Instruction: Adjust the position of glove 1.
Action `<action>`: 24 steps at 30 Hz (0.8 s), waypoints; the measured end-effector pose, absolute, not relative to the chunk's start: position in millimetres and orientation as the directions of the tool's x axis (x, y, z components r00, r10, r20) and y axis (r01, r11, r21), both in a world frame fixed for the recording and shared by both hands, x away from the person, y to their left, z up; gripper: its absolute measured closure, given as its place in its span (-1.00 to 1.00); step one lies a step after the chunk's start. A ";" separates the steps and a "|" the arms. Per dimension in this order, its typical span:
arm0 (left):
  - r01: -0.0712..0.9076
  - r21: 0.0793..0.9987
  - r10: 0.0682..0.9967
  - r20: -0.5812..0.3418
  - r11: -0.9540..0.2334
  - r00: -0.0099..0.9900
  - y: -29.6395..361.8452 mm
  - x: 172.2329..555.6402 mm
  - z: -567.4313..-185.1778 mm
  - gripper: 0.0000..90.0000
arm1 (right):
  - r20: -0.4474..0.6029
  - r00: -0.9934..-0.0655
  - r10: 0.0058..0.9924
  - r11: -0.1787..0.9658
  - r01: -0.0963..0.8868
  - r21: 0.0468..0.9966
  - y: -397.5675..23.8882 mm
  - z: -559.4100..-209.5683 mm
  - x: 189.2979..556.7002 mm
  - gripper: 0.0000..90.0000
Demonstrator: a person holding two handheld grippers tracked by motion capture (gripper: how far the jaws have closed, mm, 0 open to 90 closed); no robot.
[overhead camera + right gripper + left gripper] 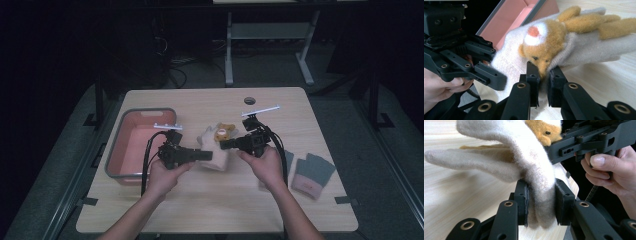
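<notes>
A cream fleece glove (216,149) with a tan plush animal face (223,132) sewn on it is held over the middle of the table. My left gripper (541,203) is shut on the glove's cuff (541,195), which bulges between the pads. My right gripper (543,86) is shut on the glove's edge (544,73) just below the plush face (543,46). In the high view the left gripper (207,155) comes in from the left and the right gripper (225,145) from the right, tips close together.
A pink bin (131,145) with a grey rim stands at the table's left. A pair of grey gloves with pink cuffs (310,174) lies at the right. A cable hole (250,100) is near the far edge.
</notes>
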State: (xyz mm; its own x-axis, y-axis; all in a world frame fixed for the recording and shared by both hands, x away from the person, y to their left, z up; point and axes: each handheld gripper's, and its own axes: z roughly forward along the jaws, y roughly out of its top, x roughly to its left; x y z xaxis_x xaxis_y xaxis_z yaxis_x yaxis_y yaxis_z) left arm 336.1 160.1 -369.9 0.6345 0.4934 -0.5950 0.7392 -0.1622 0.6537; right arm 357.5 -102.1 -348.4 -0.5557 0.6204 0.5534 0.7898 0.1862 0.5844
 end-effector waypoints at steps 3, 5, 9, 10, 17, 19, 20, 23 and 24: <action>0.735 0.659 0.494 -0.591 -0.160 0.638 163.5 336.6 -367.3 0.52 | 0.550 -0.558 0.621 0.192 0.789 0.583 -99.1 -345.1 359.4 0.82; 0.730 0.665 0.496 -0.586 -0.157 0.640 167.2 336.4 -364.5 0.52 | 0.543 -0.569 0.618 0.199 0.781 0.592 -95.5 -342.4 360.8 0.82; 0.728 0.668 0.497 -0.585 -0.151 0.641 171.3 335.8 -362.2 0.52 | 0.540 -0.574 0.616 0.208 0.779 0.591 -91.3 -339.8 361.5 0.82; 0.728 0.669 0.496 -0.587 -0.147 0.640 172.5 335.8 -361.6 0.52 | 0.536 -0.579 0.614 0.212 0.775 0.595 -89.8 -338.9 361.9 0.82; 0.720 0.680 0.498 -0.580 -0.140 0.644 177.1 336.6 -355.0 0.52 | 0.536 -0.586 0.607 0.214 0.771 0.600 -85.2 -332.3 364.6 0.82; 0.714 0.685 0.500 -0.573 -0.144 0.650 178.9 336.7 -352.3 0.52 | 0.536 -0.589 0.605 0.214 0.768 0.603 -84.3 -330.4 365.5 0.82; 0.716 0.684 0.500 -0.575 -0.141 0.648 179.7 336.6 -350.9 0.52 | 0.536 -0.589 0.605 0.212 0.768 0.605 -83.6 -329.2 365.5 0.82; 0.712 0.689 0.504 -0.571 -0.133 0.648 183.2 337.4 -345.5 0.52 | 0.534 -0.594 0.602 0.215 0.764 0.608 -79.9 -323.6 367.1 0.82; 0.712 0.689 0.504 -0.571 -0.133 0.648 183.2 337.4 -345.5 0.52 | 0.534 -0.594 0.602 0.215 0.764 0.608 -79.9 -323.6 367.1 0.82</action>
